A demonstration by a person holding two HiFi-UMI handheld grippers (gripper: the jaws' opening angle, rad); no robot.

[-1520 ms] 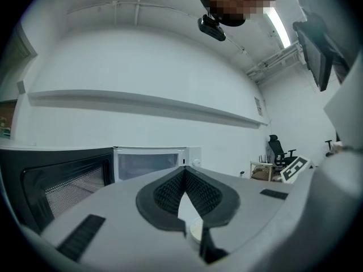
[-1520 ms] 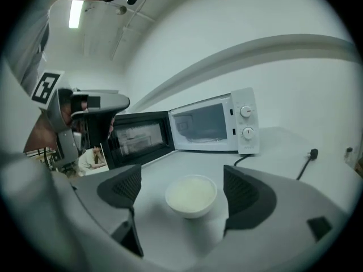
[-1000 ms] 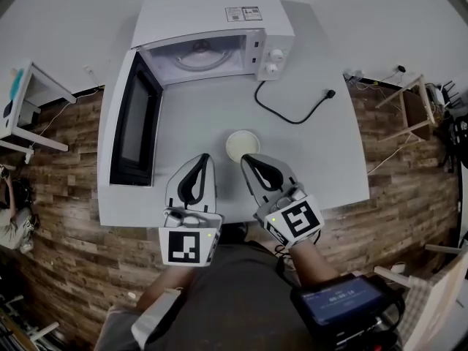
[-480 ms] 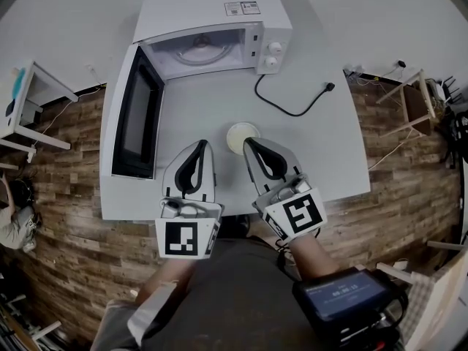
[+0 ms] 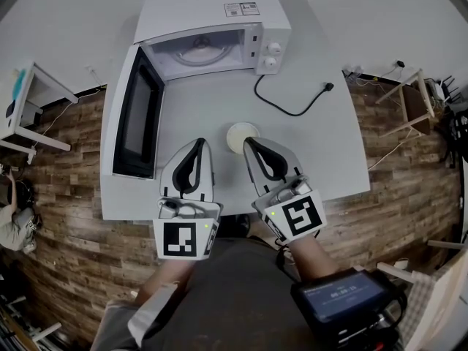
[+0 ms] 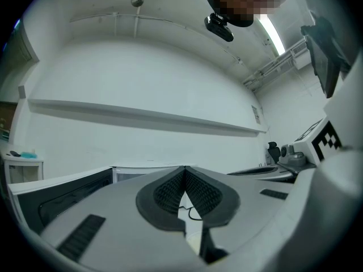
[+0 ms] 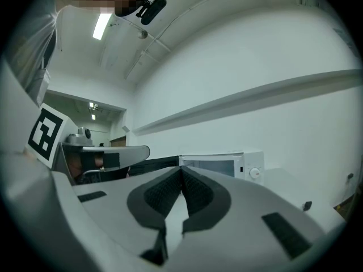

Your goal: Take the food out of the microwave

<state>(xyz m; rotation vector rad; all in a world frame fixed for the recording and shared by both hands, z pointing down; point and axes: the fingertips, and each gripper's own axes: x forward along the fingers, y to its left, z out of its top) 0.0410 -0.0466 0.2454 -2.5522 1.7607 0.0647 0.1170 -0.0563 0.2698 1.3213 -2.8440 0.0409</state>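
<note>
**Head view: food bowl (image 5: 242, 134) out on the desk (image 5: 325, 148)**

Set in front of the microwave (image 5: 212, 28), its door (image 5: 135, 119) swung wide to the left. Left tool (image 5: 199, 142) and right tool (image 5: 248, 142) side by side near the desk's front edge, both clamped shut on nothing. Right tool's tip at the food bowl's near rim, contact unclear.

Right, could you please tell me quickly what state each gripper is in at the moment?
Left gripper: closed, jaws together, holding nothing.
Right gripper: closed, jaws together, holding nothing.

A black power cord (image 5: 291, 112) lay loose on the white table (image 5: 322, 152). A small side table (image 5: 51, 82) stood on the wooden floor (image 5: 66, 174).
</note>
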